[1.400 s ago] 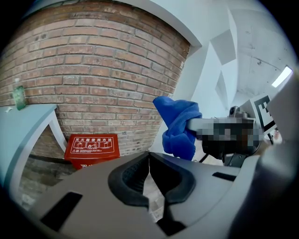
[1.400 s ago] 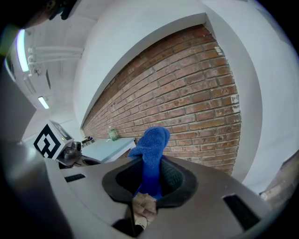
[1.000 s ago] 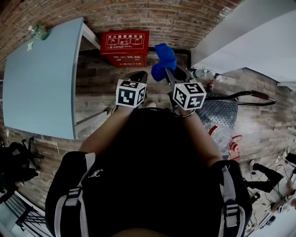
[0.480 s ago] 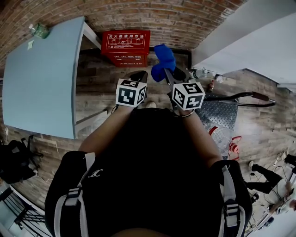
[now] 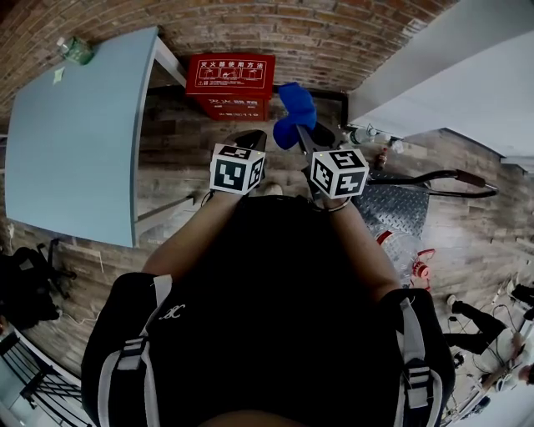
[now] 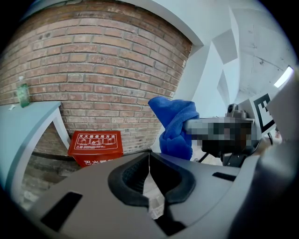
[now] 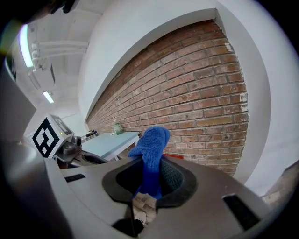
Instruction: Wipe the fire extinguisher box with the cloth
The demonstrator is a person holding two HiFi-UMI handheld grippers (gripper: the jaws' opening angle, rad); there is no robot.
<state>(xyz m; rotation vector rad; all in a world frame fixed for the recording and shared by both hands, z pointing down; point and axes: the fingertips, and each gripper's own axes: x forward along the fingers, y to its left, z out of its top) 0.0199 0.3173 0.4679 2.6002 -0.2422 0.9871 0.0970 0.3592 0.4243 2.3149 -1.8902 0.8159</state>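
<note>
Blue cloth (image 5: 294, 113), red fire extinguisher box (image 5: 229, 83), pale blue table (image 5: 71, 142), red-brown brick wall (image 5: 275, 25).

The red rectangular fire extinguisher box (image 5: 229, 83), at twelve o'clock in the head view, bore the white heading 灭火器使用方法 on its lid. The panels beneath were too small to read.

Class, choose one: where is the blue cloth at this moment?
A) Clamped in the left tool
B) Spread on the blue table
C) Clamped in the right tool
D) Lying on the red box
C: the right tool is shut on the cloth, which sticks up from between its jaws, while the left tool is shut with nothing in it.
</note>
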